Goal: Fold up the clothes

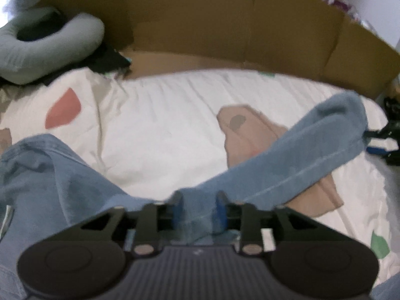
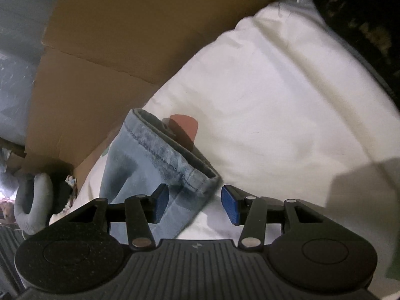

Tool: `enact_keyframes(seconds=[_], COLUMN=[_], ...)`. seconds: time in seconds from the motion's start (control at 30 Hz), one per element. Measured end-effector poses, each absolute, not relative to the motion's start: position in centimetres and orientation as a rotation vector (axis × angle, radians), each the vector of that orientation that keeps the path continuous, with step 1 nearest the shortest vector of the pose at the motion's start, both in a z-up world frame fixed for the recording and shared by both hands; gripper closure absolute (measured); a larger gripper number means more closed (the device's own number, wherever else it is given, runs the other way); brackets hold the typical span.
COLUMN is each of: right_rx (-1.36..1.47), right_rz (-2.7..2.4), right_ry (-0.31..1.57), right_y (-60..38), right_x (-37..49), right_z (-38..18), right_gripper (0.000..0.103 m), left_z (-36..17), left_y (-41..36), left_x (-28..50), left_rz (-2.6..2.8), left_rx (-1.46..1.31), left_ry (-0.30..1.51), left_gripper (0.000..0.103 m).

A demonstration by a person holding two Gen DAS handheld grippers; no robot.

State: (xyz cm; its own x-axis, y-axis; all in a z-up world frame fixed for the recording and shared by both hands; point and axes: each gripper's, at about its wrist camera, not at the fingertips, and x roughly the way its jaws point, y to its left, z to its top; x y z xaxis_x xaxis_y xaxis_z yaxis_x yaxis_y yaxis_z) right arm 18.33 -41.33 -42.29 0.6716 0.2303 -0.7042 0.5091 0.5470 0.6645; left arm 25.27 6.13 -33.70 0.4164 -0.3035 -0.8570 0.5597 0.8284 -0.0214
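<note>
Right gripper (image 2: 195, 203) jaws apart, pads not pressing anything. Hemmed end of light blue jeans (image 2: 160, 155) lies between them on white bedding (image 2: 275, 100). Cardboard (image 2: 112, 50) behind, grey pillow (image 2: 35, 205) far left.

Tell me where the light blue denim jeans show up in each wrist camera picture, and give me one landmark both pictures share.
Left wrist view: the light blue denim jeans run across the lower half, bunched between the left tongs, one leg stretching up to the right.
Right wrist view: a hemmed jeans leg lies lower left of centre, its cuff between the right tongs.
Shared landmark: the brown cardboard sheet behind the white bedding.
</note>
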Motion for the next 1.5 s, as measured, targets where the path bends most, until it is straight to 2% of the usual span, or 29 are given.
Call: enact_keyframes(seconds=[0.03, 0.1, 0.17, 0.27, 0.33, 0.47, 0.93, 1.5], right_rx=[1.006, 0.976, 0.953, 0.944, 0.973, 0.911, 0.820, 0.759], right_rz=[-0.182, -0.169, -0.161, -0.157, -0.166, -0.150, -0.120, -0.075], right_ry=[0.855, 0.859, 0.877, 0.894, 0.905, 0.910, 0.825, 0.638], right_y=[-41.2, -41.1, -41.0, -41.2, -41.4, -41.5, -44.5, -46.1], right_x=[18.6, 19.2, 19.6, 19.4, 19.0, 18.2, 13.4, 21.3], right_z=[-42.4, -42.2, -41.9, -41.3, -40.7, -38.4, -29.7, -17.0], right_gripper=[0.049, 0.052, 0.080, 0.090, 0.091, 0.096, 0.097, 0.096], left_z=[-33.2, -32.4, -32.0, -31.9, -31.9, -31.6, -29.9, -29.3], left_y=[6.3, 6.7, 6.9, 7.4, 7.8, 8.7, 11.7, 14.8], left_x=[25.2, 25.0, 25.1, 25.5, 25.6, 25.4, 25.4, 25.1], left_rz=[-0.551, -0.539, -0.527, -0.502, -0.474, -0.437, -0.324, -0.254], left_rx=[0.275, 0.264, 0.266, 0.280, 0.283, 0.242, 0.195, 0.160], left_ry=[0.984, 0.952, 0.949, 0.967, 0.977, 0.995, 1.018, 1.047], left_gripper=[0.038, 0.031, 0.031, 0.030, 0.025, 0.024, 0.024, 0.024])
